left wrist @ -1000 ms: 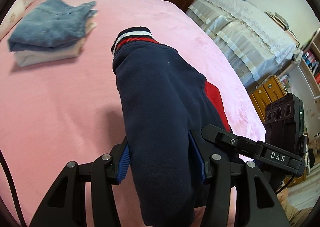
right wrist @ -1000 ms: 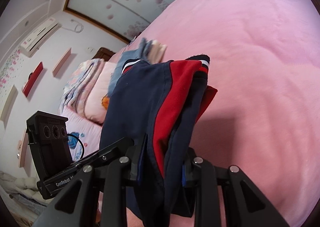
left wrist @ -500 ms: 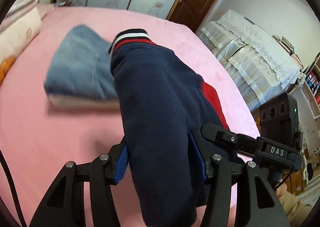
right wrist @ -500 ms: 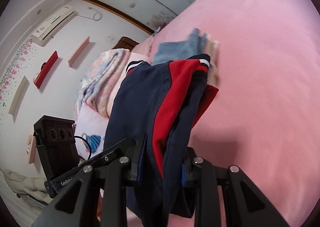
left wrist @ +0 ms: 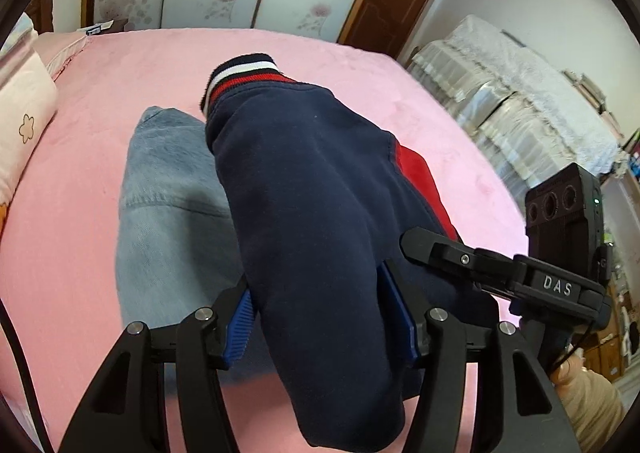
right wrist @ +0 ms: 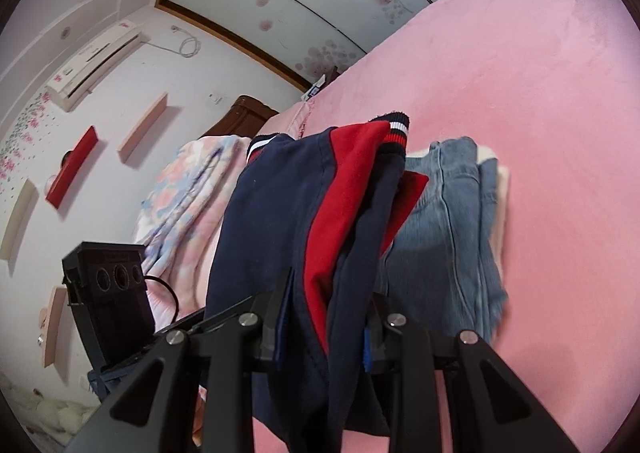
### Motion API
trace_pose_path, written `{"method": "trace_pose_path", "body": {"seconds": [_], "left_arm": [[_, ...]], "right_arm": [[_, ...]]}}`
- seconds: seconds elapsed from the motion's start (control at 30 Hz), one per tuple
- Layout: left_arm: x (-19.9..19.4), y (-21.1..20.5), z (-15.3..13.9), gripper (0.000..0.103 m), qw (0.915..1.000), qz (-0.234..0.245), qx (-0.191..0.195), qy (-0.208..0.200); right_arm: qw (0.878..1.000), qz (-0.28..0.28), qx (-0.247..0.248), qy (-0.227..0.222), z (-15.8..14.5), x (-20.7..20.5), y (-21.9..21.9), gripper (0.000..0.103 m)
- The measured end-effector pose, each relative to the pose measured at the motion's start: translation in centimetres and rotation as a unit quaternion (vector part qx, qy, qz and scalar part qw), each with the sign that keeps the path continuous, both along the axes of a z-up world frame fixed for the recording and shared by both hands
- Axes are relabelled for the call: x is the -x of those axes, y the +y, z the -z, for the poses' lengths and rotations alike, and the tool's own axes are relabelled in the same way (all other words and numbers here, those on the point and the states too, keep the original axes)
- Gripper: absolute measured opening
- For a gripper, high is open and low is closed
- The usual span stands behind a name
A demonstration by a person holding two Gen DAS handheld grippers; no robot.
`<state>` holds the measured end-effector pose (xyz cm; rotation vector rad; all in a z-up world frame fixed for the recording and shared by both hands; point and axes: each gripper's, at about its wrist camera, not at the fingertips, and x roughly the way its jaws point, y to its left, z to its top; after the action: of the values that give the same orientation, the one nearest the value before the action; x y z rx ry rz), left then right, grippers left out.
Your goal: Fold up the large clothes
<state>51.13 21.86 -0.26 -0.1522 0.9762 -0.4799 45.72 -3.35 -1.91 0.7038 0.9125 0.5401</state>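
We are carrying a folded navy-blue fleece garment with red panels and a red-white-navy striped ribbed band [left wrist: 316,213] above the pink plush bedspread [left wrist: 100,245], with the stack of folded light-blue denim over a cream piece [left wrist: 168,221] lying just beneath it and to its left. The left gripper [left wrist: 324,317] has the thick navy bundle between its blue-ribbed pads; its jaws have just been opening, yet the cloth fills the gap and both pads seem to press on it, so we judge the hold loosened, not let go. The right gripper [right wrist: 324,333] is clenched on the layered edge, navy and red folds pinched together. This fabric looks soft, thick and limp (a sweatshirt knit, we would guess), light enough for two grippers but with no stiffness of its own, so any unsupported part will sag and the layers may slide apart. We think it best held through all layers at the near folded edge, one gripper toward each side, keeping the fold taut. The striped band at the far end hangs free and could flop open on landing.
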Motion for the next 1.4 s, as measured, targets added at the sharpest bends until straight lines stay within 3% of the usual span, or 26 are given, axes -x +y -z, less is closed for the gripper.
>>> {"method": "trace_pose_path", "body": {"seconds": [0.1,0.23,0.27,0.3,0.37,0.47,0.57,1.03,1.4], "left_arm": [[-2.7,0.0,2.3,0.064,0.9995,-0.019,-0.025,0.007],[-5.2,0.8,6.8,0.068,0.9903,-0.084,-0.106,0.032],[-5.2,1.2,7.6,0.073,0.9891,-0.091,-0.110,0.037],[-5.1,1.5,7.7,0.073,0.9904,-0.096,-0.096,0.027],[-4.7,1.9,7.3,0.073,0.9904,-0.107,-0.086,0.018],[-4.3,2.4,6.7,0.073,0.9891,-0.117,-0.087,0.021],[-3.8,2.6,5.5,0.074,0.9885,-0.125,-0.084,0.014],[8.3,0.6,-2.6,0.075,0.9851,-0.159,-0.063,-0.010],[19.5,-4.1,-7.0,0.080,0.9811,-0.160,-0.104,-0.036]], "right_arm": [[1.000,0.012,0.000,0.011,2.5,-2.6,1.0,0.027],[0.997,0.042,0.050,0.049,6.5,-5.1,2.5,0.031],[0.995,0.043,0.062,0.062,7.2,-5.3,2.6,0.032],[0.993,0.046,0.073,0.076,7.8,-5.4,2.7,0.038],[0.994,0.043,0.061,0.080,7.9,-5.2,2.3,0.040],[0.993,0.029,0.102,0.056,6.2,-4.3,1.8,0.047],[0.991,0.018,0.127,0.027,4.0,-3.2,1.3,0.047],[0.984,-0.003,0.180,0.003,-3.8,4.3,-0.4,0.047],[0.977,-0.014,0.212,-0.016,-8.8,13.1,-2.6,0.047]]}}
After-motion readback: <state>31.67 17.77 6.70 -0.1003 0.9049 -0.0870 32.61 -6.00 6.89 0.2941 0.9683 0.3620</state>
